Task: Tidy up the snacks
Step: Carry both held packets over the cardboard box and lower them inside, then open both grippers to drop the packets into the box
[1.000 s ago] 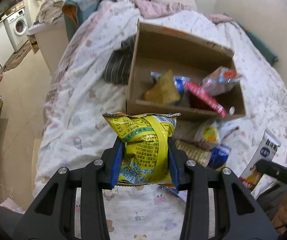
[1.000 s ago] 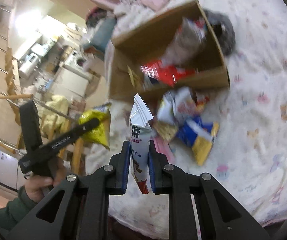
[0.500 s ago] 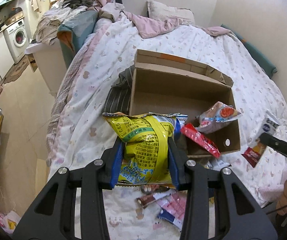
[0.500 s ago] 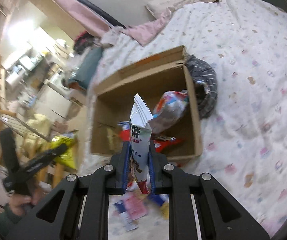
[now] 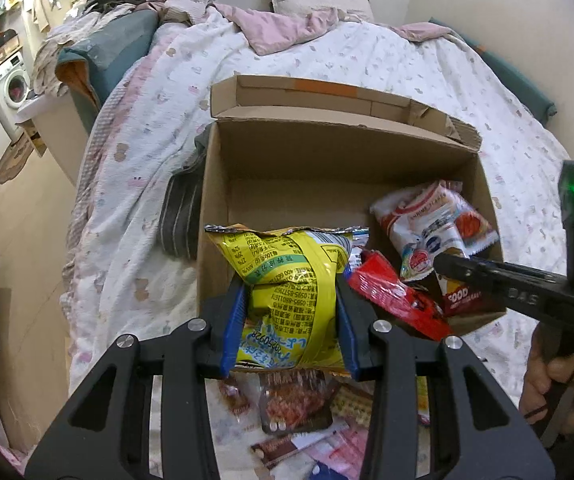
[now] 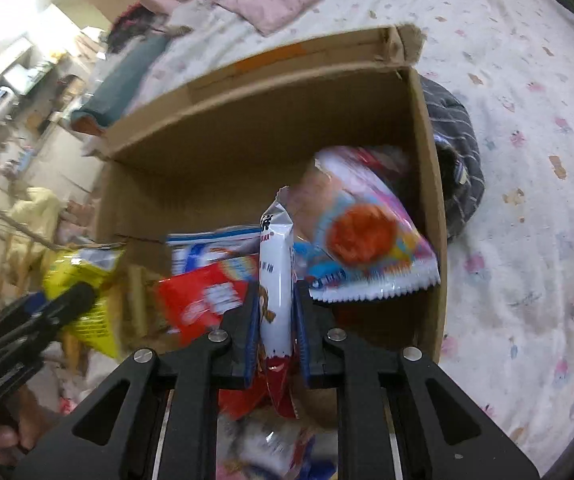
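An open cardboard box (image 5: 287, 152) stands on the bed; it also shows in the right wrist view (image 6: 247, 128). My left gripper (image 5: 290, 320) is shut on a yellow snack bag (image 5: 287, 292), held over the box's near left corner. My right gripper (image 6: 275, 328) is shut on a narrow white and red snack packet (image 6: 275, 280), held over the box's near edge. Inside the box lie a red packet (image 5: 391, 296), a white and orange bag (image 5: 431, 224) and a blue and white packet (image 6: 211, 246). The right gripper also shows at the right of the left wrist view (image 5: 499, 280).
Several loose snack packets (image 5: 295, 404) lie on the bedcover in front of the box. A striped dark cloth (image 5: 179, 208) lies against the box's left side. The bed's left edge drops to the floor (image 5: 27, 240). Pillows (image 5: 319, 0) lie at the head.
Both grippers have moved forward to the box with their snacks still gripped. The box looks much larger and closer in both views.
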The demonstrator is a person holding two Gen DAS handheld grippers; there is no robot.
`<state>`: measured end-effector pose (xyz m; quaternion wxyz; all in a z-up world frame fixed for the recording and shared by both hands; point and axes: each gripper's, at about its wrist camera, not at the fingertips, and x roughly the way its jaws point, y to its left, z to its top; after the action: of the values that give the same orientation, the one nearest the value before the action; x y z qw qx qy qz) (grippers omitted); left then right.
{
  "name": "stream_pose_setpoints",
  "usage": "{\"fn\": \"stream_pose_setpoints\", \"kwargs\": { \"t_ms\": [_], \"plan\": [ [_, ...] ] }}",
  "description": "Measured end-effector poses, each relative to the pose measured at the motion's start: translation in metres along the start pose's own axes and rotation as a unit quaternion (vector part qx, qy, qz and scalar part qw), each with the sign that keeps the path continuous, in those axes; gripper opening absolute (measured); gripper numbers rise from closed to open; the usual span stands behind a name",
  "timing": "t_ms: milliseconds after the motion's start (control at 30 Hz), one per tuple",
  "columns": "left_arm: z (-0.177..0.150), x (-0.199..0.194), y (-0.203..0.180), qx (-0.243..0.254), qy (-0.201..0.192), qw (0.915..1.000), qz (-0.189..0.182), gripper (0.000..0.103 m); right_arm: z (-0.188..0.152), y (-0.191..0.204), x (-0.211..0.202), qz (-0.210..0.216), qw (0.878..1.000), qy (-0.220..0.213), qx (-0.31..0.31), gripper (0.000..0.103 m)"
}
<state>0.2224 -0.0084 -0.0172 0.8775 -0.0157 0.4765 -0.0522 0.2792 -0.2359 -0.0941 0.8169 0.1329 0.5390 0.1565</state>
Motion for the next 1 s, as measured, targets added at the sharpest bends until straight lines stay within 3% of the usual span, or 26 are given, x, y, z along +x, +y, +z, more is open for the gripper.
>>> {"fn": "stream_pose_setpoints", "kwargs": {
  "t_ms": [200,300,400,667,700,767,800,867,900,933,1000],
  "plan": [
    [0.011,0.024,0.001,-0.001,0.008,0.9999,0.006,0.036,0.004,-0.002,0.013,-0.027,1.000,0.008,-0.006,0.016],
    [0.013,0.034,0.005,-0.013,0.017,0.9998,0.002,0.037,0.003,-0.007,0.011,0.030,0.999,0.014,0.022,0.017],
    [0.014,0.035,0.008,-0.020,0.018,0.9996,-0.008,0.037,0.004,-0.003,-0.001,0.043,0.999,-0.009,0.007,0.017],
    [0.020,0.022,0.001,-0.009,-0.007,0.9998,-0.015,0.039,0.002,-0.004,-0.011,0.083,0.996,-0.014,0.015,0.021],
    [0.019,0.021,0.001,-0.006,-0.007,0.9998,-0.016,0.041,0.001,-0.004,-0.012,0.080,0.997,-0.015,0.013,0.021],
    [0.018,0.021,-0.001,0.000,-0.002,0.9998,-0.018,0.055,0.003,-0.002,-0.013,0.071,0.997,-0.022,0.006,0.021],
    [0.017,0.020,-0.001,0.001,-0.003,0.9998,-0.019,0.068,0.004,0.000,-0.015,0.061,0.998,-0.028,0.003,0.023],
    [0.016,0.017,0.000,0.001,-0.012,0.9998,-0.017,0.081,0.005,0.001,-0.020,0.049,0.998,-0.044,0.001,0.046],
    [0.015,0.015,-0.001,0.002,-0.018,0.9998,-0.008,0.087,0.005,0.001,-0.024,0.052,0.997,-0.054,0.005,0.071],
    [0.015,0.014,-0.001,0.004,-0.020,0.9998,-0.007,0.089,0.004,-0.001,-0.026,0.058,0.996,-0.062,0.009,0.079],
    [0.014,0.013,0.000,0.005,-0.021,0.9997,-0.013,0.089,0.005,0.000,-0.029,0.071,0.995,-0.065,0.011,0.079]
  ]
}}
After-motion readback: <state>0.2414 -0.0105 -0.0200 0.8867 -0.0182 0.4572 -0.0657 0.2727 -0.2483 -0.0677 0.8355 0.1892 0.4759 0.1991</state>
